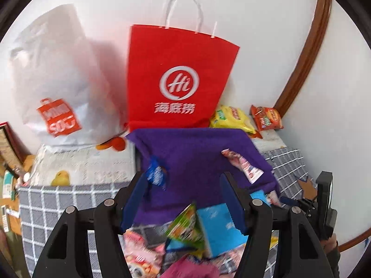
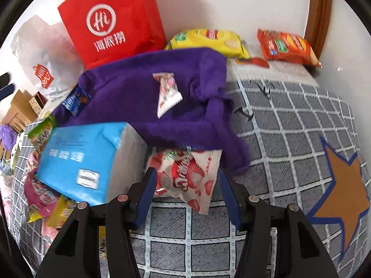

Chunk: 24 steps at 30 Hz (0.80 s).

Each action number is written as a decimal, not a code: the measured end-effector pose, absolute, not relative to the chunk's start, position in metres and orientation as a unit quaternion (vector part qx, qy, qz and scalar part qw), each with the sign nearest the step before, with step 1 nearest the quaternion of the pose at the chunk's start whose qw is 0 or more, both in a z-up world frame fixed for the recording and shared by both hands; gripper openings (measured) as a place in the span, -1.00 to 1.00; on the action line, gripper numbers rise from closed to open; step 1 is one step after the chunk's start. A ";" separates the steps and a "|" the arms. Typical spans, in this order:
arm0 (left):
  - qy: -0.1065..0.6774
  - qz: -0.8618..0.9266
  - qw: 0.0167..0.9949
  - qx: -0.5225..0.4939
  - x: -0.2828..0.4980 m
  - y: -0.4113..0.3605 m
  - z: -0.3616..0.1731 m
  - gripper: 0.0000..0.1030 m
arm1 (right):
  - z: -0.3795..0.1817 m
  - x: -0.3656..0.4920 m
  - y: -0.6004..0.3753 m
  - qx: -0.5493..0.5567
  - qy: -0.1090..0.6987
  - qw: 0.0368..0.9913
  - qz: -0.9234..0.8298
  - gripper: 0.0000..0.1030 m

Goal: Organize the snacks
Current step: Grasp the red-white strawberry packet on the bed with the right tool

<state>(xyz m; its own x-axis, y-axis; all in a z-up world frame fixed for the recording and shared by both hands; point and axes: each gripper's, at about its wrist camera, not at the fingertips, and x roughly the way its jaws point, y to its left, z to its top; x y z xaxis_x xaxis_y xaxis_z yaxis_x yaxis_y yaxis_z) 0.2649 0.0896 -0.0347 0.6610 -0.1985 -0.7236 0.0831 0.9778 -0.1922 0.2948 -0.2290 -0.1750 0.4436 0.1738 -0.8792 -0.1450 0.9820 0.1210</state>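
Observation:
Snacks lie scattered on a checked bed cover. My left gripper (image 1: 184, 188) is open and empty above a purple towel (image 1: 197, 157), with a small blue packet (image 1: 156, 173) by its left finger and a pink-white packet (image 1: 243, 165) to the right. My right gripper (image 2: 185, 185) is open around the near end of a red-and-white strawberry snack bag (image 2: 187, 176), not closed on it. A blue tissue pack (image 2: 88, 159) lies to its left. A yellow chip bag (image 2: 208, 40) and an orange chip bag (image 2: 287, 46) lie by the wall.
A red paper bag (image 1: 180, 78) and a white plastic bag (image 1: 58, 81) stand against the wall. More packets pile at the near left (image 2: 44, 197). The grey checked cover (image 2: 289, 127) with a brown star (image 2: 343, 192) spreads to the right.

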 end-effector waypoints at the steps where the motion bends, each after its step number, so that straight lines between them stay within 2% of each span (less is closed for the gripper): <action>1: 0.405 -0.072 0.909 -0.072 0.260 0.093 -0.036 0.24 | -0.178 0.295 -0.229 0.020 0.520 0.848 0.096 0.14; 2: 0.407 -0.068 0.908 -0.073 0.256 0.095 -0.038 0.24 | -0.181 0.295 -0.230 0.029 0.521 0.847 0.100 0.20; 7: 0.417 -0.056 0.903 -0.089 0.238 0.106 -0.050 0.24 | -0.188 0.297 -0.224 0.047 0.517 0.846 0.123 0.20; 9: 0.423 -0.053 0.900 -0.095 0.231 0.107 -0.054 0.24 | -0.188 0.297 -0.226 0.057 0.508 0.850 0.131 0.11; 12: 0.424 -0.051 0.899 -0.097 0.222 0.108 -0.056 0.24 | -0.187 0.293 -0.229 0.062 0.507 0.848 0.138 -0.20; 14: 0.424 -0.050 0.899 -0.096 0.215 0.107 -0.056 0.24 | -0.181 0.286 -0.232 0.061 0.507 0.848 0.140 -0.30; 24: 0.430 -0.054 0.896 -0.100 0.181 0.101 -0.064 0.24 | -0.161 0.216 -0.248 0.027 0.534 0.825 0.184 -0.30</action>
<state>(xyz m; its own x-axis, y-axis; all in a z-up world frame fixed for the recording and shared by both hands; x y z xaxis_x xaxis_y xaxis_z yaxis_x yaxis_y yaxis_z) 0.1808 0.1013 -0.0636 0.6251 -0.1823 -0.7589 0.0109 0.9743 -0.2251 0.2165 -0.2483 -0.1610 0.3616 0.3321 -0.8712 -0.2736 0.9311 0.2414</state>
